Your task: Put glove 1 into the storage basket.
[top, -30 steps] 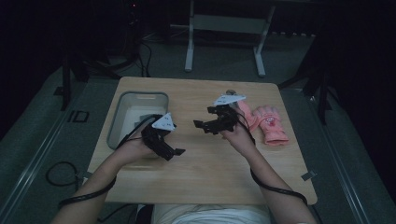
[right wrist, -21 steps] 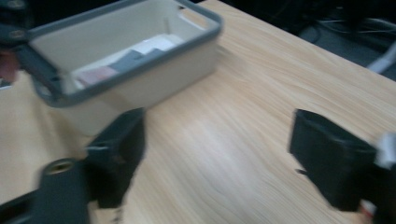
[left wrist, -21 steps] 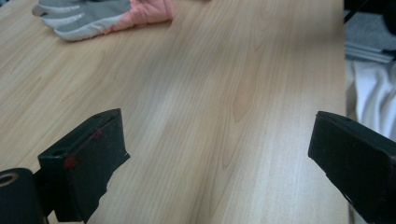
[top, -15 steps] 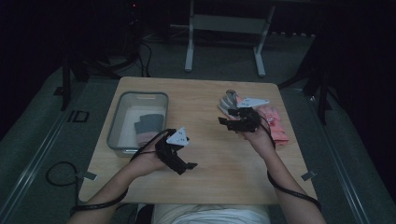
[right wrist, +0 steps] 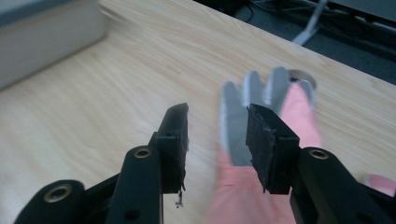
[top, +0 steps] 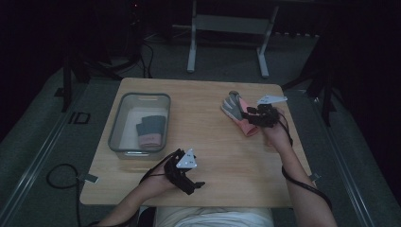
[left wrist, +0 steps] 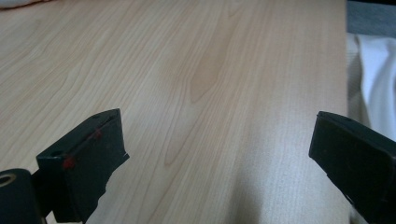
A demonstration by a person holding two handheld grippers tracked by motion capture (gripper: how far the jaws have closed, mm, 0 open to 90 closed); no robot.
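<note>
moved: both hands shifted since a second ago, left toward the table's near edge, right out to the glove
left gripper (top: 197,184): jaws spread wide over bare wood, forearm angled in from below
right gripper (right wrist: 217,140): jaws have just been closing, half-closed at the pink-and-grey glove (top: 237,113), grip not certain
glove: right of the tray (top: 119,118)
tray: folded glove (top: 151,131) inside
table (top: 208,142): light wood, dark room, grey floor

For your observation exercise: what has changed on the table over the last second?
The right gripper moved right to the pink-and-grey glove, its jaws closing around it. The left gripper pulled back from the tray towards the table's near edge. The tray's glove stayed.
</note>
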